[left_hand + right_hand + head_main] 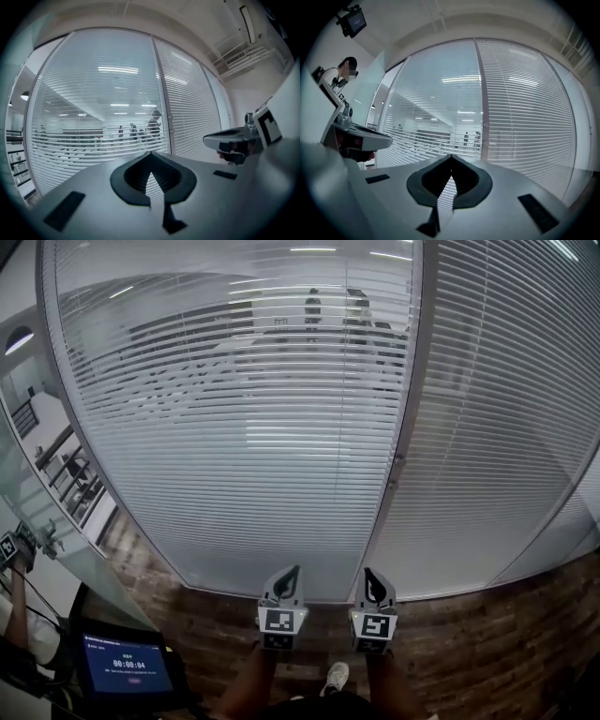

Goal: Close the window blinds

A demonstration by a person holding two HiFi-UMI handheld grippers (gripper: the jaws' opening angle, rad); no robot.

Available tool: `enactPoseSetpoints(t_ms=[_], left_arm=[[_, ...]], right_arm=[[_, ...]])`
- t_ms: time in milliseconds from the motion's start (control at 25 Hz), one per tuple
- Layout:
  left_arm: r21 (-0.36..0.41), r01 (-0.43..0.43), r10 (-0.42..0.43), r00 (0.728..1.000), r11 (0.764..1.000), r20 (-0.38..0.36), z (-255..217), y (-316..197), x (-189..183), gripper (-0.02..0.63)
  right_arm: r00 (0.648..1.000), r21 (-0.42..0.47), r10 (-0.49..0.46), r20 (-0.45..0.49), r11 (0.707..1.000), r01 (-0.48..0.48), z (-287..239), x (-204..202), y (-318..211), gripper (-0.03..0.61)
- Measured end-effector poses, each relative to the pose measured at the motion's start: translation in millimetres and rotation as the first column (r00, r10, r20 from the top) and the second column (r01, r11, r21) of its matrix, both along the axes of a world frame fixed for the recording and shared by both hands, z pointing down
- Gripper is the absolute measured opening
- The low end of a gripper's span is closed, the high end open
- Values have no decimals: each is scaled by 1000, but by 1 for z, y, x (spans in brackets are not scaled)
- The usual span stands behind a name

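My left gripper (284, 583) and right gripper (376, 586) hung side by side, well short of the glass, each with jaws pressed together on nothing. The left blind (234, 427) stood open and see-through; the right blind (497, 418) looked shut. By my reckoning, the closing was not yet begun.

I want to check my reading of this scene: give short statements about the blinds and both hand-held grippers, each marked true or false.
1. People are visible through the left blind. True.
2. The right blind is more open than the left one. False: its slats are turned further shut.
3. The left hand-held gripper holds a cord. False: its jaws are together on nothing.
4. The right hand-held gripper is shut and empty. True.
5. Both hand-held grippers touch the blinds. False: they are held apart from them.
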State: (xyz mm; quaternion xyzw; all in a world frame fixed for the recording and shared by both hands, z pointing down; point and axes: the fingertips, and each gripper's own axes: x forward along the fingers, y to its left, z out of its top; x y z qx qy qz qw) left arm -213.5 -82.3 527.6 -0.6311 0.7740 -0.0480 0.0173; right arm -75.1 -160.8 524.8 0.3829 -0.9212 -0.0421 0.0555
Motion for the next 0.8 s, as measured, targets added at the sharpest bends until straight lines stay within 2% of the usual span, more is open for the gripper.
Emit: enactPoseSetpoints(t_ms=[160,320,520,680,800], left_arm=[[-41,3,-4,1000,999,-24,12,-31,-6,0],[-67,3,-5,999,998,-32,2,-9,-5,0],[-45,10,-12,999,999,-38,7,2,3,0],[-54,34,-37,998,998,-54,16,-59,-13,0],[-26,45,-45,999,999,-8,24,-64,-19,0]], right_arm=[[999,15,-37,2,999,37,9,-20,-26,2],[999,19,-49,2,999,49,3,-23,-5,2],[999,17,-38,3,999,38,6,-9,0,2],[998,30,-58,0,998,58,14,-23,-65,2],[997,25,-72,7,997,72,21,-28,-65,2]])
